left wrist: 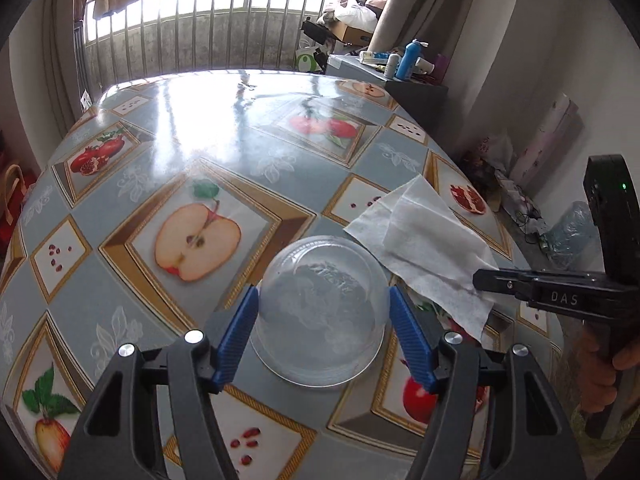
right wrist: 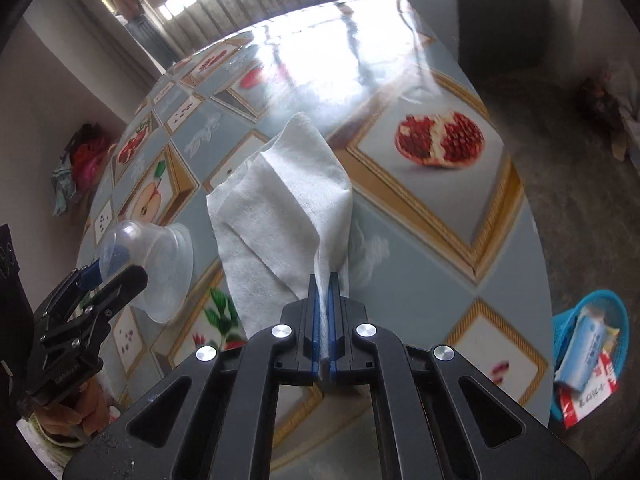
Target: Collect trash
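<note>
Trash, two items on the fruit-patterned surface (left wrist: 168, 128): clear plastic cup (left wrist: 320, 312) upside down at left, white tissue (left wrist: 424, 240) just right of it, near the right edge.

Left tool (left wrist: 322, 336): jaws wide, blue pads (left wrist: 240, 336) astride the cup's wall, contact on either side not resolved. Pitched steeply down from the near side. To do well: close gently, thin wall likely to buckle or squirt out; grip low near the rim, lift straight.

Right tool (right wrist: 324, 304): jaws fully closed, pinching a gathered fold of the tissue; rest of sheet trailing far-left over the surface. Also pitched steeply down, hand (left wrist: 596, 364) on the handle. To do well: raise until the sheet hangs free before carrying, avoid dragging against the cup.

Blue basket (right wrist: 618, 320) on the floor, right of the surface, already holding cartons; probable drop point.
</note>
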Motion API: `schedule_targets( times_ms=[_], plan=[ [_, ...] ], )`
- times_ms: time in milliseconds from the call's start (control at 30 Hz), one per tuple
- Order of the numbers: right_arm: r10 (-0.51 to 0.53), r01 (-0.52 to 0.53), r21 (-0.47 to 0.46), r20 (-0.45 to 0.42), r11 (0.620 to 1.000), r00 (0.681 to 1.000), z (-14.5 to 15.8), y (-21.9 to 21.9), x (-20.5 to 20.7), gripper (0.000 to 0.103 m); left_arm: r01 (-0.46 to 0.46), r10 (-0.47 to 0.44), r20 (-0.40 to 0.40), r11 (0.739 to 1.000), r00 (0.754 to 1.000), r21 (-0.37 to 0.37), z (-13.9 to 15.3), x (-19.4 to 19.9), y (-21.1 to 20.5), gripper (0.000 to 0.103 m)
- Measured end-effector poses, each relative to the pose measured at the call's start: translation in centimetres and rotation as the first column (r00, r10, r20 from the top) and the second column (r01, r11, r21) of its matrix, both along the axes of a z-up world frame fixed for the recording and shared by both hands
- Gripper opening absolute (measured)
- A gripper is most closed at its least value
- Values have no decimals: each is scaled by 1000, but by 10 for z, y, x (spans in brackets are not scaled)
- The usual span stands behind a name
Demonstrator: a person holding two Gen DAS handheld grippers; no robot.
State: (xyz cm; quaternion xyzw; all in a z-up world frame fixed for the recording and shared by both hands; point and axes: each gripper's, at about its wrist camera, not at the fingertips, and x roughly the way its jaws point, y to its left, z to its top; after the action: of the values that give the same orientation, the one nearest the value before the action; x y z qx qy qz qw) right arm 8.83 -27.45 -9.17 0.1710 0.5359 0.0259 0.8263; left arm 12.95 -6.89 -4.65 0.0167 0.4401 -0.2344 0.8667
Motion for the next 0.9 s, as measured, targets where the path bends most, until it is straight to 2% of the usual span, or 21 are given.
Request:
schedule_targets(
  times_ms=[167,233,267,367,567,767,900],
  plan=[
    [-122,122,53,-3,991,993,1,-7,-61,3,42,-42,-3,999,999,-15,0,-40,-11,66],
    [-151,150,64,7,987,989,3,-7,-72,6,55,-55,6,998,998,-32,0,-46,-14,66],
    [-162,161,56,17,985,987,6,-8,-75,11,57,-57,8,998,998,-35,0,-47,-15,66],
    [-162,160,49,45,986,986,16,-9,-75,25,76,-76,11,997,997,-25,-1,-47,-18,66],
    [-129,138,-56,136,989,982,32,2,-71,48,88,-90,46,996,995,25,-2,-50,-18,70],
    [-67,81,-137,105,987,992,16,20,-62,61,93,-96,49,994,994,61,-11,-50,-21,70],
    [-17,34,-183,93,982,995,7,34,-59,68,83,-86,50,995,995,58,-12,-46,-21,70]
  ],
)
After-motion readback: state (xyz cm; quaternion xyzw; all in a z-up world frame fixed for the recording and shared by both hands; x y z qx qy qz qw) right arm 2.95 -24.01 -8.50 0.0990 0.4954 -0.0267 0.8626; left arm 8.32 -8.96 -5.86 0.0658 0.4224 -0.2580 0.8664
